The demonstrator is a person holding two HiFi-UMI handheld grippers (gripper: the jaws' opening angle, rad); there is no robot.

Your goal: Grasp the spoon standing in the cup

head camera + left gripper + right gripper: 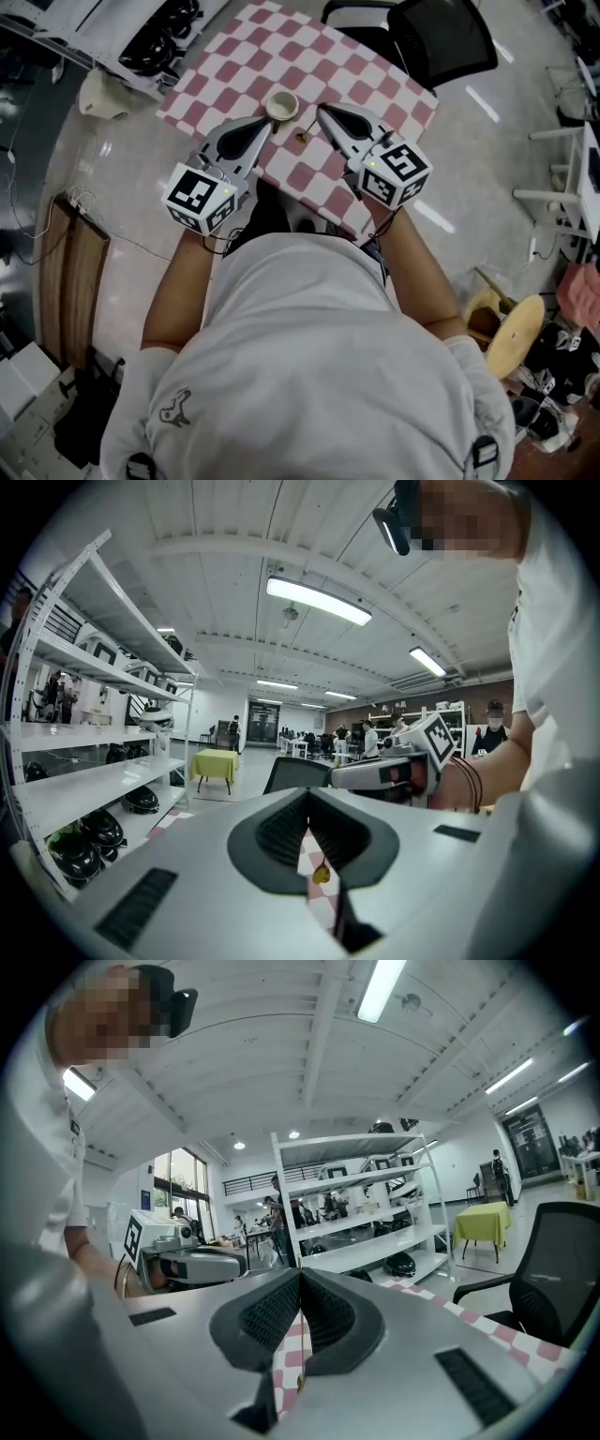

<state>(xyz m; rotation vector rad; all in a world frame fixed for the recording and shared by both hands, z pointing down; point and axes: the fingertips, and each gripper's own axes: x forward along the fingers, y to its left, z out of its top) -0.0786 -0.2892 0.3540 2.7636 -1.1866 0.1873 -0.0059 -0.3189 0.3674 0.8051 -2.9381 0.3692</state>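
A small beige cup (282,105) stands on the red-and-white checked table (375,80), and it looks empty. My right gripper (321,110) is just right of the cup, shut on the thin handle of the spoon (302,137). The spoon hangs down from the jaw tips over the cloth, outside the cup. In the right gripper view the spoon (297,1340) runs straight down from the right gripper (301,1271) to its small bowl. My left gripper (270,125) sits shut and empty beside the cup. Through the left gripper (308,794) the yellowish spoon (322,875) shows.
A black office chair (441,37) stands at the table's far side. White shelving (112,37) with dark gear lies to the left, a wooden board (70,272) on the floor, and a round wooden stool (514,330) to the right.
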